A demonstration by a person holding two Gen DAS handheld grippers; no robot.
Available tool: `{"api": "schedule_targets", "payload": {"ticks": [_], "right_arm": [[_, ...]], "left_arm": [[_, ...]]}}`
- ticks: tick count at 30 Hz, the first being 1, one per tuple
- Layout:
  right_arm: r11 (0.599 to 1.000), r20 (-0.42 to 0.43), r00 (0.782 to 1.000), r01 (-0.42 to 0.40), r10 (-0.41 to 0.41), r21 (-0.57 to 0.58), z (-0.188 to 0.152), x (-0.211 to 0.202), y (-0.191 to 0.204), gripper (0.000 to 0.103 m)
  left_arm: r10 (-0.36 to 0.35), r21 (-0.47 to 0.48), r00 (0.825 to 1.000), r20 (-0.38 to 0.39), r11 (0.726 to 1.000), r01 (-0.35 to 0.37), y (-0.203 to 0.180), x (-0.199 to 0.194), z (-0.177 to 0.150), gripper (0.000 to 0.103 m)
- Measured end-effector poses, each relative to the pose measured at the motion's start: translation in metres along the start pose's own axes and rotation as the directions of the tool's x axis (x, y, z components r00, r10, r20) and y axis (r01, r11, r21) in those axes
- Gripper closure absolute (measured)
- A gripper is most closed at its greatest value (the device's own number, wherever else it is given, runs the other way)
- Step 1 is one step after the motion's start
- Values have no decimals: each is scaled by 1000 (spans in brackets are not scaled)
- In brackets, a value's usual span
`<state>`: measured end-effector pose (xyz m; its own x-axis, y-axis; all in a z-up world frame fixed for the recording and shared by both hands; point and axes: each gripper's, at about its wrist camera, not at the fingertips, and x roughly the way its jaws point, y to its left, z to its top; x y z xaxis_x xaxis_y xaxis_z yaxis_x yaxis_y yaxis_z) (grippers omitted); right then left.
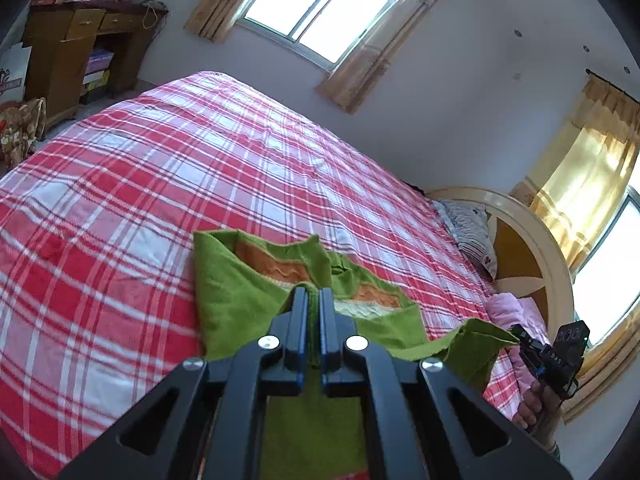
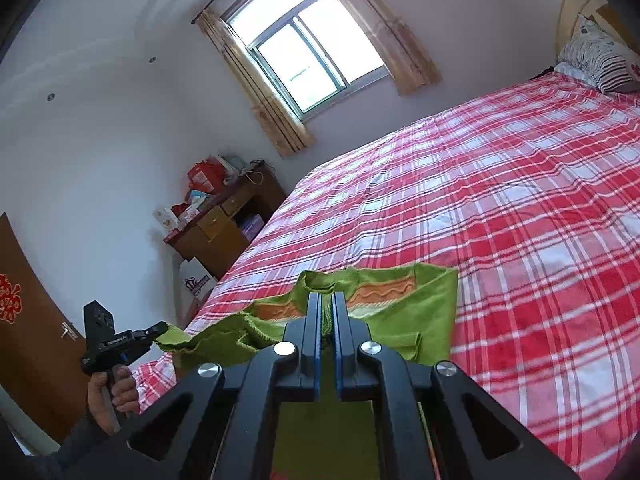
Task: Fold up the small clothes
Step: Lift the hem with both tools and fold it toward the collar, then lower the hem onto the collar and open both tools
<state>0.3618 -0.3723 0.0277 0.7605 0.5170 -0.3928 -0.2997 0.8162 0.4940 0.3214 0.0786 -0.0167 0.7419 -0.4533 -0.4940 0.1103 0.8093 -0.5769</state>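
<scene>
A small green knit garment with orange and white bands lies on the red plaid bed, its near edge lifted. My left gripper is shut on that near edge. My right gripper is shut on the same edge of the garment further along. In the left wrist view the right gripper shows at the lower right, pinching a green corner. In the right wrist view the left gripper shows at the lower left, pinching the other corner. The cloth hangs taut between them.
The bed fills most of both views. Striped pillows and a pink cloth lie at the curved headboard. A wooden desk with boxes stands past the bed's foot. A brown door is at the left.
</scene>
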Motion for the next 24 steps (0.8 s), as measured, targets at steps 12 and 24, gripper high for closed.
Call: {"api": "schedule_targets", "payload": {"ticks": [12, 24], "right_arm": [[998, -49, 997, 58, -58, 6, 22, 55, -26, 99], [991, -198, 973, 128, -116, 46, 15, 139, -82, 99]], "left_arm": [[49, -31, 998, -29, 998, -49, 18, 46, 22, 99], [159, -2, 983, -87, 987, -160, 39, 102, 21, 98]]}}
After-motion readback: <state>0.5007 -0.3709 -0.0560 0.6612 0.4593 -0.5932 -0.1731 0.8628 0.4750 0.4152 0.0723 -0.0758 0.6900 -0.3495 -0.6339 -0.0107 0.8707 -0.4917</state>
